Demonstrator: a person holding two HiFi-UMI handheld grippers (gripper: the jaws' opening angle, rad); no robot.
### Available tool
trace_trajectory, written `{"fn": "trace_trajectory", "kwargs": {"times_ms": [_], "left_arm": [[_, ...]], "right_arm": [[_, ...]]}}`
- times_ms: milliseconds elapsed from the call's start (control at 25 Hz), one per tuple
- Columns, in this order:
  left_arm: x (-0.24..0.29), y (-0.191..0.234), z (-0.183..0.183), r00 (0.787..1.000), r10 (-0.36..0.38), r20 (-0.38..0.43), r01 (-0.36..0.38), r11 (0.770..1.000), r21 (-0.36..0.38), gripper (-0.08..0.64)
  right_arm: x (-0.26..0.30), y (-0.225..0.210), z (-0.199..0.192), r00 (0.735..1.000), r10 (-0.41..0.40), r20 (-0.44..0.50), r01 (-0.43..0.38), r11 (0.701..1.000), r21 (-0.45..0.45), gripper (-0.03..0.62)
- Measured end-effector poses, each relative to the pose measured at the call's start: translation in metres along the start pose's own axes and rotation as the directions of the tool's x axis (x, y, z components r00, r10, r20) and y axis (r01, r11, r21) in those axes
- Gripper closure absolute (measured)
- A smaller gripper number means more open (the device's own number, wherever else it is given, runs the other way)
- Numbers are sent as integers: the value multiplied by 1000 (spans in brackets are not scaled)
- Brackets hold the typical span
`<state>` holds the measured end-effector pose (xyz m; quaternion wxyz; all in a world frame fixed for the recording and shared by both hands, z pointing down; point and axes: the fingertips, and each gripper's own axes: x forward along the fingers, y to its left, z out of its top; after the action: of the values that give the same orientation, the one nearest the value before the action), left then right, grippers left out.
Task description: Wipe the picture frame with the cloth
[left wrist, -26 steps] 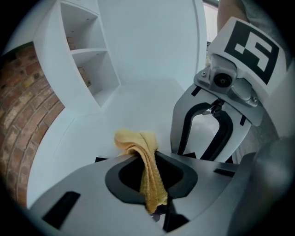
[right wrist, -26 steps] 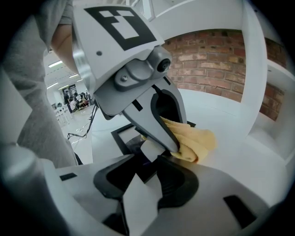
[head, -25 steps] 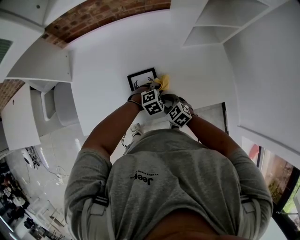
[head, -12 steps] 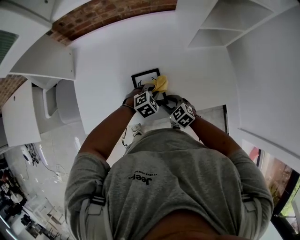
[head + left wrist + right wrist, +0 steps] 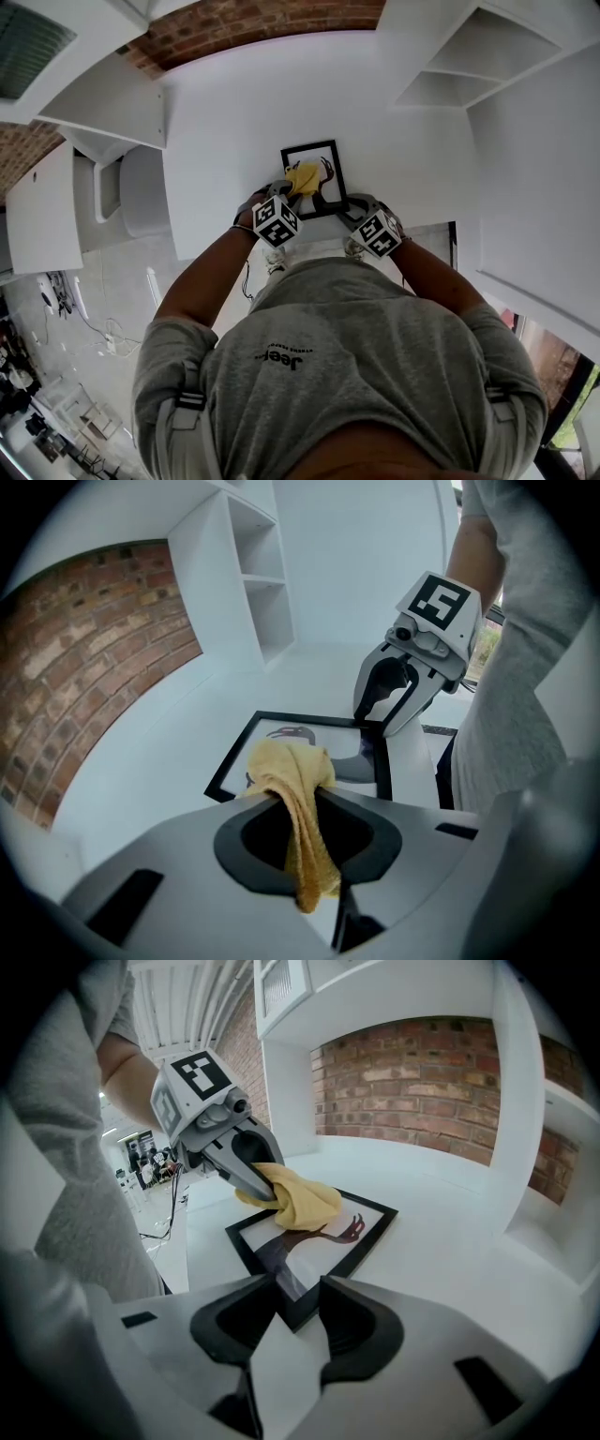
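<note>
A person in a grey T-shirt [image 5: 328, 375] is standing at a broad white worktop [image 5: 225, 122] and leaning over its front edge. A red brick wall [image 5: 422, 1082] is running along the back of the worktop, and white open shelves [image 5: 262, 583] are rising at its right end. Pale glossy floor with loose cables is showing off to the left.

The picture frame [image 5: 367, 1237] is lying flat on the worktop, face up, close to the front edge and about midway along it. It has a thin black border, and a white print with a dark shape is showing under the glass. Its longer sides are running away from the person toward the brick wall, turned a little off square with the front edge, so one corner is pointing back at the person.

The left gripper [image 5: 292, 190] is reaching in from the left with its fingers [image 5: 187, 855] pinched tight on a yellow cloth [image 5: 292, 778]. The bunched cloth is resting on the glass near the frame's left side, with a tail hanging down through the fingers.

The right gripper [image 5: 298, 1302] is sitting at the frame's near right corner, its fingers closed down to a narrow gap and clamping that corner between them.
</note>
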<state>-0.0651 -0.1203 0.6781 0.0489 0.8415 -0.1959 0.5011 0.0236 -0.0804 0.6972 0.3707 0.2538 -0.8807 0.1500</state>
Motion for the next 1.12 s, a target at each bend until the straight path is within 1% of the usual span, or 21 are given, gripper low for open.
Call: {"fn": "trace_trajectory", "kwargs": {"times_ms": [320, 600, 880, 1120], "left_arm": [[-15, -1, -26, 1000, 19, -10, -19, 998, -64, 494], [-30, -3, -43, 999, 36, -8, -36, 991, -132, 494], [-50, -2, -50, 998, 59, 12, -56, 980, -192, 494], [-70, -7, -53, 997, 63, 35, -53, 968, -246, 494]], "right_arm": [[1, 0, -1, 1000, -5, -22, 5, 1000, 0, 440], [4, -1, -4, 999, -8, -46, 8, 1000, -3, 440], [5, 1, -5, 996, -5, -89, 5, 1000, -2, 439], [4, 4, -2, 992, -1, -125, 3, 1000, 11, 440]]}}
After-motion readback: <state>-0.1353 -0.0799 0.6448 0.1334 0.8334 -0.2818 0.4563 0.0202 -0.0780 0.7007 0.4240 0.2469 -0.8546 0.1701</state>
